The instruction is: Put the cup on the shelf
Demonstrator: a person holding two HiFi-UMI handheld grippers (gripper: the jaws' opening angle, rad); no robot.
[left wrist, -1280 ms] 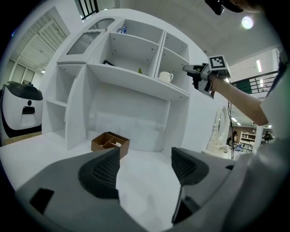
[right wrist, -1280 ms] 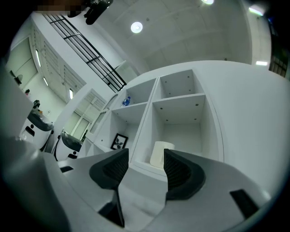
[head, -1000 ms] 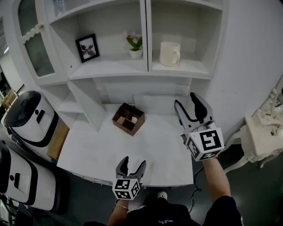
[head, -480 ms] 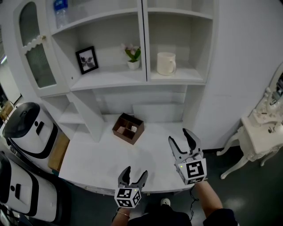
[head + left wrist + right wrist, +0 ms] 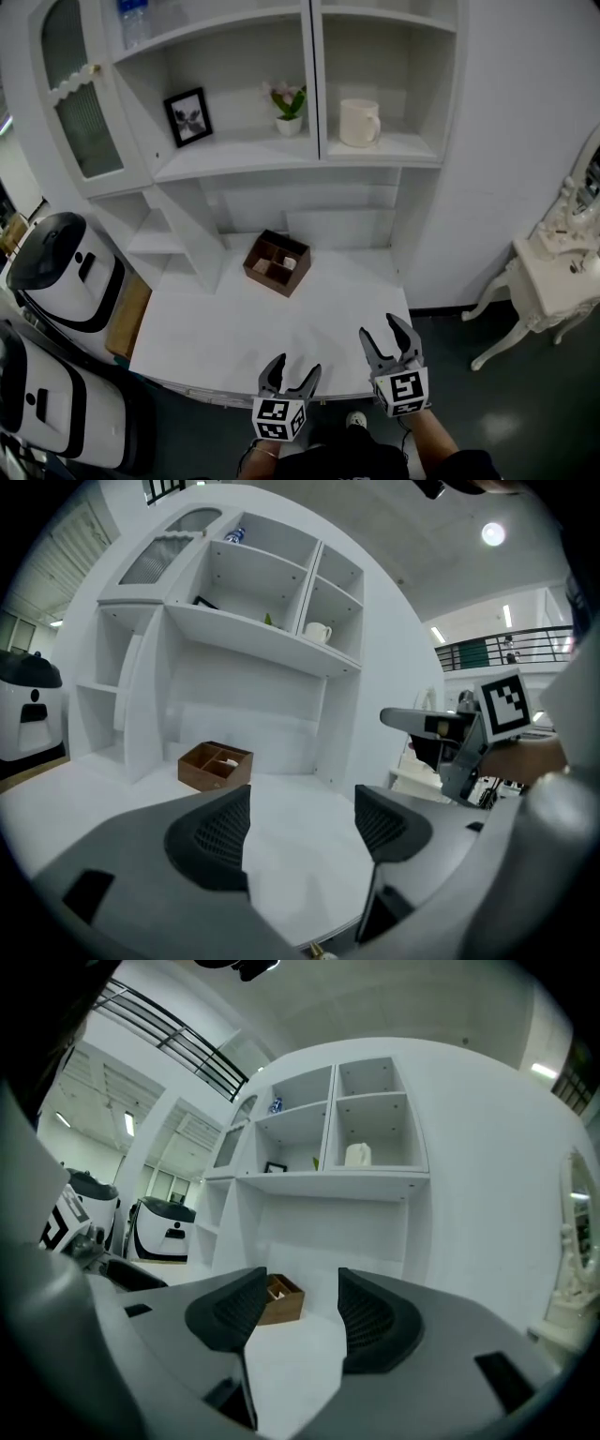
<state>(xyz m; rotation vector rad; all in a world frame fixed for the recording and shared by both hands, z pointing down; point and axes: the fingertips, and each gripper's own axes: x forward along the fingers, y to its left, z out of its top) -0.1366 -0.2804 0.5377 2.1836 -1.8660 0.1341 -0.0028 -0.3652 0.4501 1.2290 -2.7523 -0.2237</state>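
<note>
Left gripper [image 5: 293, 367] and right gripper [image 5: 382, 330] are held at the 6 o'clock edge of the white surface [image 5: 281, 323], jaws spread, nothing grasped. The cup [image 5: 358, 122] is seen upright on the shelf [image 5: 394, 148], at 12 o'clock from the right gripper. A brown box [image 5: 277, 263] is set on the surface at 12 o'clock from the left gripper.

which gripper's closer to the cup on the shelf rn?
Right. The right gripper is near the desk's front edge, roughly in line below the cup; the left gripper sits further left and lower. Both are open and empty.
</note>
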